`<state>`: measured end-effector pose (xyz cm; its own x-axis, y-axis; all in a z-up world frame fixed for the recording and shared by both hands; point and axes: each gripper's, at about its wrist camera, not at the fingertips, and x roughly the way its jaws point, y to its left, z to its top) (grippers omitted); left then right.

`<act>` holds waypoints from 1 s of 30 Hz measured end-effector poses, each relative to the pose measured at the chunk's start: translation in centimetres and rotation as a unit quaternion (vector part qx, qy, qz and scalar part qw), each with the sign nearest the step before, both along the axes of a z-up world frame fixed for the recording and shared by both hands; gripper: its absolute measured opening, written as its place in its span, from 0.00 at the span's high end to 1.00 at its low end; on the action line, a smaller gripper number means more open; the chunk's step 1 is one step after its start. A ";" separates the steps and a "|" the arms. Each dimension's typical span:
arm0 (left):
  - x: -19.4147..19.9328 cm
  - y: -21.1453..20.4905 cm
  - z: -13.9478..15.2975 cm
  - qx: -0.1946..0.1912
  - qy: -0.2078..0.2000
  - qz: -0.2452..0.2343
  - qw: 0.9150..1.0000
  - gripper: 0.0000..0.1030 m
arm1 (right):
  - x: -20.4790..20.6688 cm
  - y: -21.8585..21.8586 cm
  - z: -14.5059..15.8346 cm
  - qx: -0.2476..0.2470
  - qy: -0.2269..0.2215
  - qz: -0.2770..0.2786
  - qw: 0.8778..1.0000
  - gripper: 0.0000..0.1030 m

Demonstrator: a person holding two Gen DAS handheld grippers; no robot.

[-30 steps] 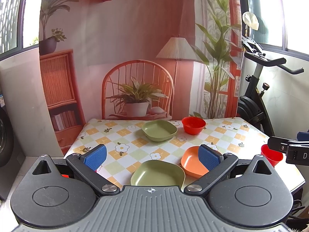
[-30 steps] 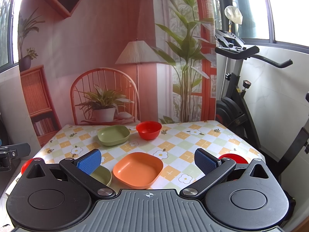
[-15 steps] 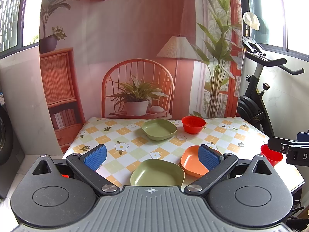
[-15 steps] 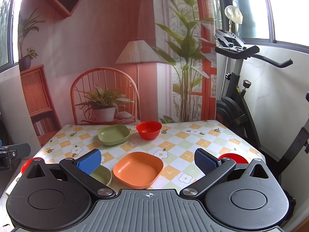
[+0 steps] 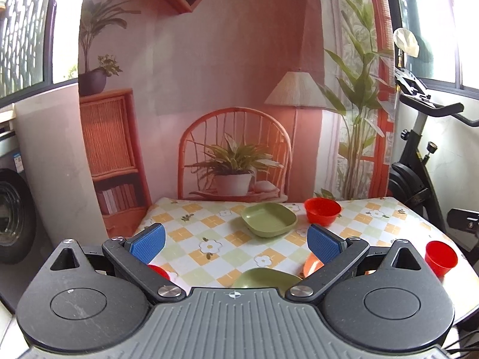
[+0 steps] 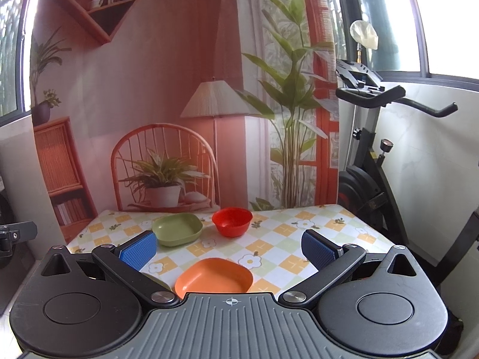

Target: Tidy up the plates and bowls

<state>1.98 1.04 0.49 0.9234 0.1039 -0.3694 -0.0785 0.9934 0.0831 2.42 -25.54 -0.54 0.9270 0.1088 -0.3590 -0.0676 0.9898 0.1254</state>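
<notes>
Both views have crept forward and tipped up since half a second ago, so the near green plate point(image 5: 266, 278) and orange plate point(image 6: 214, 276) now sit partly under the bodies. Each hand-held gripper, left point(image 5: 236, 240) and right point(image 6: 229, 248), has its jaws apart and empty. Far green plate point(image 6: 177, 229) and red bowl point(image 6: 232, 221) rest on the surface point(image 6: 299, 239). These look like light, stiff, slick plastic; pinch a raised rim.
</notes>
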 end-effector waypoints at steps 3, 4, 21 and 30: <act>1.2 0.9 0.6 0.009 -0.003 0.012 1.000 0.01 | 1.6 -0.8 0.7 0.018 -0.002 -0.002 1.000 0.00; 1.6 1.2 0.8 0.008 -0.002 0.013 1.000 0.01 | 2.2 -1.0 0.9 0.024 -0.004 -0.005 1.000 0.00; 7.5 3.7 -1.7 -0.020 0.013 0.020 1.000 0.12 | 11.8 1.7 -1.7 0.060 -0.039 0.029 0.997 0.00; 11.7 2.9 -6.8 0.001 0.078 0.012 0.997 0.31 | 16.8 6.3 -7.0 0.013 0.026 0.057 0.998 0.00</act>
<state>13.65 3.92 -6.27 0.8518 0.1258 -0.5085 -0.0880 0.9913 0.0978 19.17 -19.25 -7.54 0.8885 0.2215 -0.4018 -0.1718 0.9727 0.1563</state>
